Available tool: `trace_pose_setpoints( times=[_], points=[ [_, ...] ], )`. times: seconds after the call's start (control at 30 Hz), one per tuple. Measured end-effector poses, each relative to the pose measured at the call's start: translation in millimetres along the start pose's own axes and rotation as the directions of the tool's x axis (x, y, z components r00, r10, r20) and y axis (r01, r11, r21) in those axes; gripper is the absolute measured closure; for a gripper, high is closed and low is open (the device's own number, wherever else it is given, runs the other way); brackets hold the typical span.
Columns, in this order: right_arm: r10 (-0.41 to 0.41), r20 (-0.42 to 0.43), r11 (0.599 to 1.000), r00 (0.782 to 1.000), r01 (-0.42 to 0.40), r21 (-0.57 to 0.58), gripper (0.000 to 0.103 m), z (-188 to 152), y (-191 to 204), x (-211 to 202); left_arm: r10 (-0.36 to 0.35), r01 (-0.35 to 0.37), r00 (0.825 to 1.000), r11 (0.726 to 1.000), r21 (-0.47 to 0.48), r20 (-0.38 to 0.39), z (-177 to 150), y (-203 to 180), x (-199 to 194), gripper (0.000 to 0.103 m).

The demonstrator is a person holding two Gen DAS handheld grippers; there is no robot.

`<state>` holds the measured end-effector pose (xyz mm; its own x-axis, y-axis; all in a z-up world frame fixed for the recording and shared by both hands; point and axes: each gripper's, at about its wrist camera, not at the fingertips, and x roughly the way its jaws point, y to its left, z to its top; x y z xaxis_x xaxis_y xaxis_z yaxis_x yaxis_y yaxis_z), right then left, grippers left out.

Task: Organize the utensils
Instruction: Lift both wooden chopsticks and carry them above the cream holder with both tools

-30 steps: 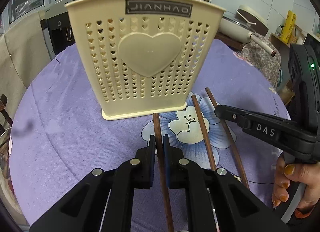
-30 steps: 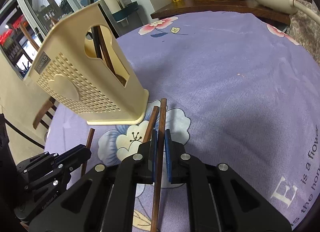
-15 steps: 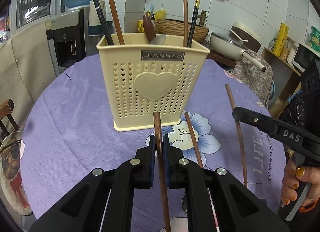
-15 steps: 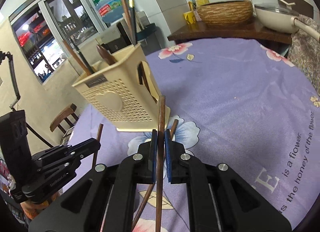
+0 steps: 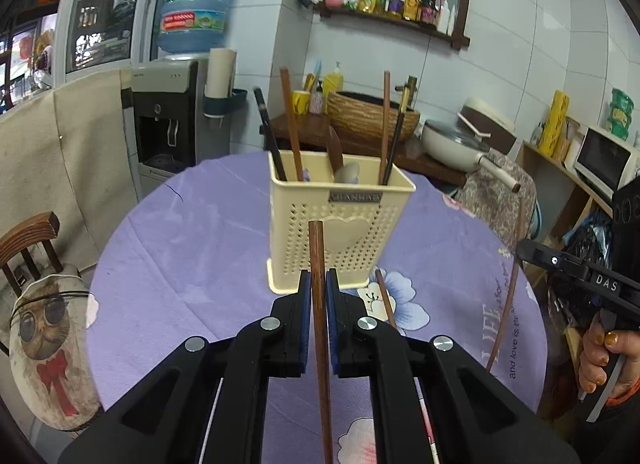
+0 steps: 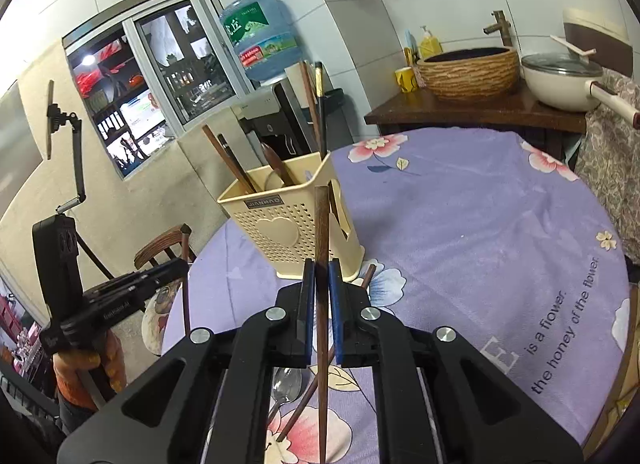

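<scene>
Utensils: two brown chopsticks are held clear of the table, one in each gripper; a third chopstick (image 5: 385, 298) and a metal spoon (image 6: 286, 384) are left lying on the cloth.
Left gripper (image 5: 319, 292): clenched on a brown chopstick (image 5: 318, 264), whose tip is seen in front of the holder's heart panel.
Right gripper (image 6: 321, 284): clenched on a second brown chopstick (image 6: 321, 223), pointed toward 12 o'clock, its tip at the holder's near corner.
Utensil holder (image 5: 340, 232): cream, perforated, stood upright at 12 o'clock from both grippers; chopsticks and spoons are stood inside.
Table (image 5: 192, 248): round, covered with a purple flowered cloth.
Hands: the right hand (image 5: 604, 360) is seen at 3 o'clock in the left view, the left hand (image 6: 86, 368) at 8 o'clock in the right view.
</scene>
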<state>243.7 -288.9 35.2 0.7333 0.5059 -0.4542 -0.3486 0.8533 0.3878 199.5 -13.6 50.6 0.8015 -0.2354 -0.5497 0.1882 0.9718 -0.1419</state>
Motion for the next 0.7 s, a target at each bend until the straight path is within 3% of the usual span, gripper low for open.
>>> trace_pose_setpoints(
  times=[0.23,0.7],
  points=[
    [0.009,0.049,0.999,0.999,-0.007,-0.054,0.095,9,16,-28,-0.013,0.014,0.998,1.0,-0.016,0.065,11,8,-28,0.096],
    [0.0,0.066,0.993,0.998,0.008,-0.121,0.095,29,33,-32,-0.029,0.028,0.993,1.0,0.006,0.114,27,3,-38,0.096]
  ],
)
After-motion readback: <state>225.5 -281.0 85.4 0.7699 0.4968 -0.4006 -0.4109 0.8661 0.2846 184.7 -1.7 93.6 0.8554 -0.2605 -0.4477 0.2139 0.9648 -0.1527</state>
